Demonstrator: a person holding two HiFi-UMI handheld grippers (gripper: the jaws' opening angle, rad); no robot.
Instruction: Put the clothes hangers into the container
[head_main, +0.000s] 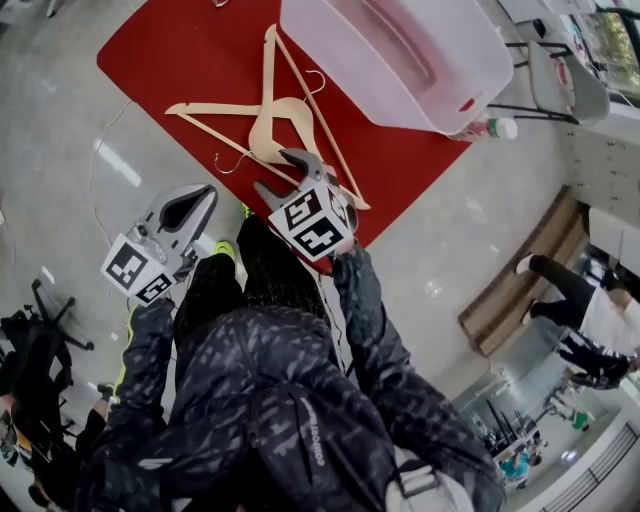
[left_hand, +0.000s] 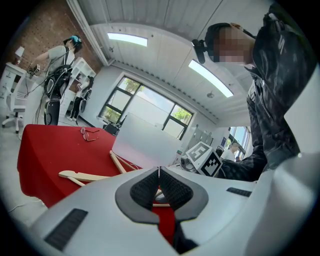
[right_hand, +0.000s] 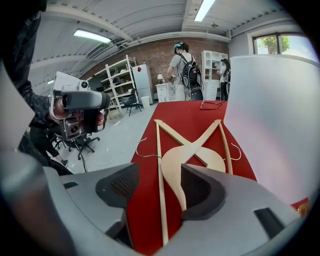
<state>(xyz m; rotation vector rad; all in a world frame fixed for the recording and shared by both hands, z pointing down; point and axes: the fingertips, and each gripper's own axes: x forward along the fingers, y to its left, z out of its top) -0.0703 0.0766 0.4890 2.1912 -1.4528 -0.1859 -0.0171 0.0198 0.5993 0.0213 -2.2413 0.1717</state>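
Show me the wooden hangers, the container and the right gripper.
wooden hangers (head_main: 272, 128), head view, where the two cross.
container (head_main: 335, 60), head view, its side wall.
right gripper (right_hand: 159, 175), right gripper view, midway between its open jaws.

The red-covered worktop (head_main: 190, 60) carries two crossed wooden clothes hangers (head_main: 275, 125), a translucent plastic container (head_main: 400, 55) beside them, and eyeglasses (left_hand: 89, 133) near its far edge.

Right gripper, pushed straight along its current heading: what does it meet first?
Probably the nearer wooden hanger: its broad shoulder lies on the red mat straight ahead, framed by the right gripper's open fingers. Depth unclear.
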